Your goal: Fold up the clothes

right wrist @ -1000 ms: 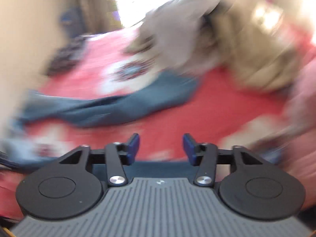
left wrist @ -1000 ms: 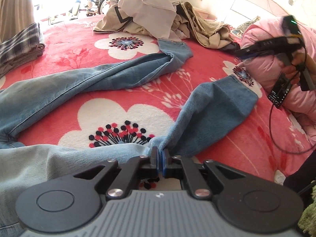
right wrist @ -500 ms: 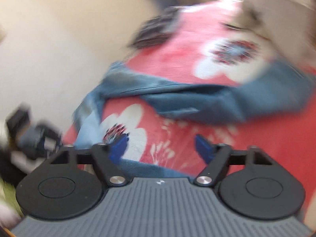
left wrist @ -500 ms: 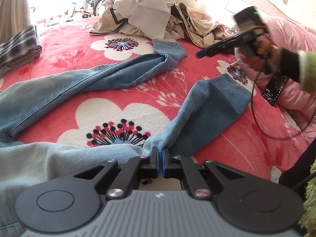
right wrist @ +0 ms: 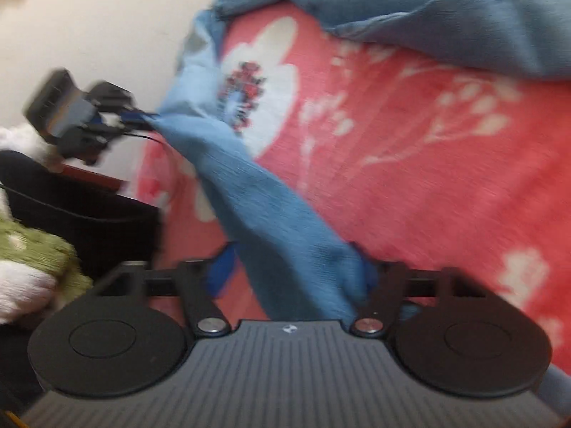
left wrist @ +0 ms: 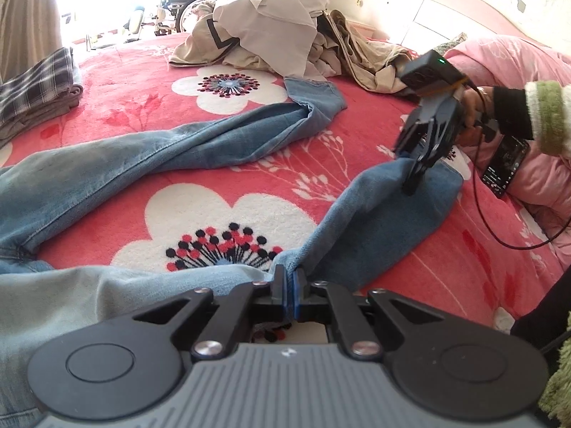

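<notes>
Denim jeans (left wrist: pixel 200 142) lie spread and unfolded across the red floral blanket (left wrist: pixel 142 82), so I judge the folding barely begun. I keep my left gripper (left wrist: pixel 289 287) clenched on the near leg's edge. My right gripper (right wrist: pixel 296 278) is closing around that leg's hem, cloth already between its jaws, though blur hides whether the pads press yet. Only the left view shows the beige clothes heap (left wrist: pixel 285 32) waiting and a folded plaid garment (left wrist: pixel 35 89); the right view alone shows the hem between the jaws.

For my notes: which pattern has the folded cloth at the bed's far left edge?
Dark-and-white plaid, clearest in the left wrist view: folded cloth.
</notes>
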